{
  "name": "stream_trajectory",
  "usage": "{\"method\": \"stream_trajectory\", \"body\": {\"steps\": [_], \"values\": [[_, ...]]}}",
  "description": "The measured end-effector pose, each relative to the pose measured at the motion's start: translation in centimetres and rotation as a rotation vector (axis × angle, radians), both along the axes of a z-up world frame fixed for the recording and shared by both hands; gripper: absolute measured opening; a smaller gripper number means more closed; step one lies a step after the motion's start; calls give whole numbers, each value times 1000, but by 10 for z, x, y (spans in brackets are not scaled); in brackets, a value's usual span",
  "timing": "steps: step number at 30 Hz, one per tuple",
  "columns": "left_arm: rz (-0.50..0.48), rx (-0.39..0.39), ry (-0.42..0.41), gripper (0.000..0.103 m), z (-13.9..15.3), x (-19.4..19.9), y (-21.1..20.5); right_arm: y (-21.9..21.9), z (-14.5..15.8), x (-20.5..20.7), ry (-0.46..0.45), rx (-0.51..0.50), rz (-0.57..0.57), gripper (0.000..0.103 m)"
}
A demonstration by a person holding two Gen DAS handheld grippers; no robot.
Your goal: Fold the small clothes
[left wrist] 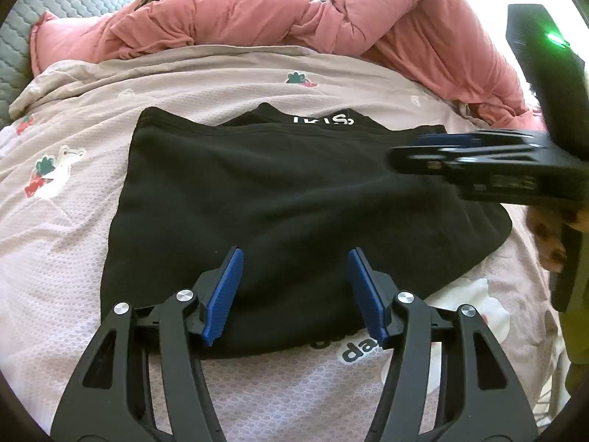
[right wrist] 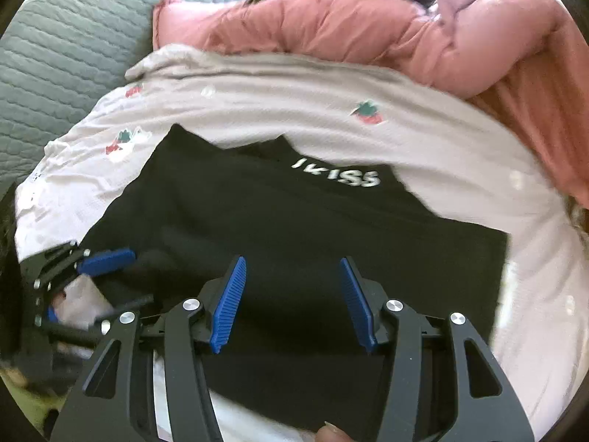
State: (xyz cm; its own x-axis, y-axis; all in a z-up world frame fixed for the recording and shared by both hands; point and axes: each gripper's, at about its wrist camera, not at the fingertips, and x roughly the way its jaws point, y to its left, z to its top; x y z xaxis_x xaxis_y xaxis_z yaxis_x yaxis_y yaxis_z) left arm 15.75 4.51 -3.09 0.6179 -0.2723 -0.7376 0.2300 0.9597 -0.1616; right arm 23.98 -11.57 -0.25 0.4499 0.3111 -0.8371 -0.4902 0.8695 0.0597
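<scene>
Left gripper [left wrist: 294,294], right gripper [right wrist: 292,302]: matte black linkage arms with triangular cut-outs, round silver pivot screws at the joints. Ribbed blue pads [left wrist: 224,294] on the inner finger faces. Green indicator light [left wrist: 554,39] on the right unit's black housing.

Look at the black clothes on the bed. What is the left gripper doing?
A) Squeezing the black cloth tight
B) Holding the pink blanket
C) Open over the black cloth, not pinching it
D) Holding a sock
C: the left gripper has its blue pads apart, open over the black garment lying on the printed sheet, nothing pinched.
</scene>
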Motion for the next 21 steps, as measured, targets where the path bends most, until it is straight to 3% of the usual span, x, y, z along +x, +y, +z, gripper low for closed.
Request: {"method": "stream_trajectory", "body": {"steps": [6, 21], "values": [[-1, -8, 2, 52, 0, 1, 0, 22, -37, 28, 67, -96, -40, 50], [0, -18, 6, 52, -1, 0, 2, 34, -55, 86, -19, -112, -128, 49]]}}
